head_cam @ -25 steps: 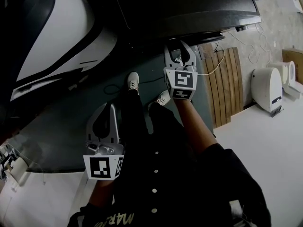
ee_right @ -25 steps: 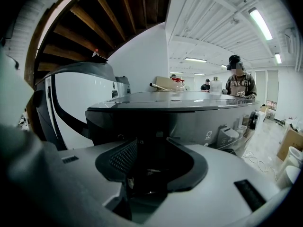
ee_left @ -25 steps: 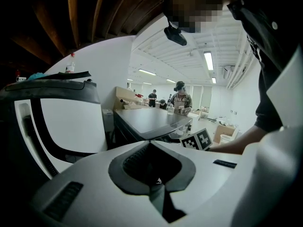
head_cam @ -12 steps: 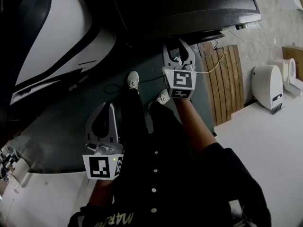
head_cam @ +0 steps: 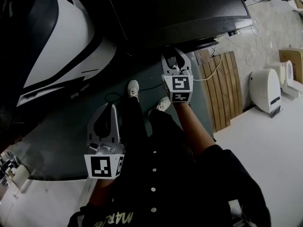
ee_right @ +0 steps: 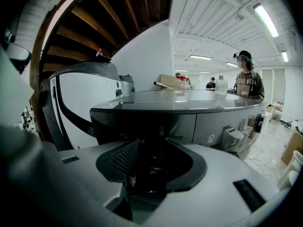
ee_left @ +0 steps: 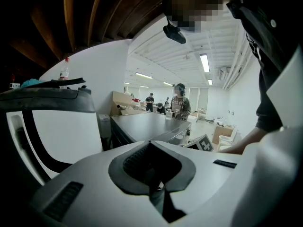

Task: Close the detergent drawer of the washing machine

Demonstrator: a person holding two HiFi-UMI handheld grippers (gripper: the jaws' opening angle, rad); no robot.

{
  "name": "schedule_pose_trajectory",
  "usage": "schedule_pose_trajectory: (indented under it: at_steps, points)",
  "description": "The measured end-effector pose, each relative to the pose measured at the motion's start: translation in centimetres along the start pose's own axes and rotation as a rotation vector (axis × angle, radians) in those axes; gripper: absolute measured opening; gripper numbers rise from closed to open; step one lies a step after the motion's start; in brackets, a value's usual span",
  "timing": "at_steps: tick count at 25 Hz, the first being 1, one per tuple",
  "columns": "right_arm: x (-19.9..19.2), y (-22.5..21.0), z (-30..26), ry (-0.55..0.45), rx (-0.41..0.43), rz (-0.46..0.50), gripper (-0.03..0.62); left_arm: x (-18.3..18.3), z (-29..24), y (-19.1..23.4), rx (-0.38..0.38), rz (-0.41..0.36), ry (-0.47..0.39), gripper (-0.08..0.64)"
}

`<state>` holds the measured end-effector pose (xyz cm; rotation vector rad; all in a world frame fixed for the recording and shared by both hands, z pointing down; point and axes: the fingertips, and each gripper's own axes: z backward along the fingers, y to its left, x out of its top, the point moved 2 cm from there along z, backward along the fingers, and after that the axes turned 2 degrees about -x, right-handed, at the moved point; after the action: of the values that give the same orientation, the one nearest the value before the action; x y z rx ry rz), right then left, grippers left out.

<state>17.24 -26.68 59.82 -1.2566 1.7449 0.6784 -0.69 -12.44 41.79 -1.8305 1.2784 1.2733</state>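
Observation:
The washing machine [head_cam: 180, 8] is a dark grey box at the top of the head view. In the right gripper view its flat top [ee_right: 180, 105] sits over a dark front panel [ee_right: 142, 122] with a lighter grey section [ee_right: 222, 122] to the right. I cannot make out the detergent drawer in the shadow. My right gripper [head_cam: 176, 52] points at the front edge, just short of it. Its jaws [ee_right: 151, 141] have just been closing but stand slightly apart, with nothing visible between them. My left gripper [head_cam: 108, 107] hangs lower left, away from the machine, tips together [ee_left: 150, 143].
A white and black machine [head_cam: 61, 41] stands to the left. The person's shoes [head_cam: 133, 86] rest on a grey mat [head_cam: 71, 136]. At the right are a wooden slat board [head_cam: 222, 84], a cable and a white appliance [head_cam: 265, 89]. People stand at a far counter [ee_left: 180, 103].
The head view has swung slightly, so everything sits a little lower and to the left. Both grippers keep their places relative to the machine.

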Motion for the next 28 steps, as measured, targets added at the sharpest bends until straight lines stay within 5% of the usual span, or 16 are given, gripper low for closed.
schedule_pose_trajectory:
  at_steps: [11, 20, 28]
  points:
    - [2.7, -1.0, 5.3, -0.005, 0.036, 0.014, 0.145, 3.9, -0.3, 0.3, -0.014, -0.042, -0.09, 0.003]
    - [7.7, -1.4, 11.9, -0.143, 0.084, 0.03, 0.048, 5.5, -0.6, -0.8, -0.059, -0.042, -0.111, 0.003]
    - [13.9, -2.9, 17.5, -0.321, 0.12, 0.005, 0.038, 8.0, -1.1, -2.0, -0.097, -0.087, -0.174, 0.003]
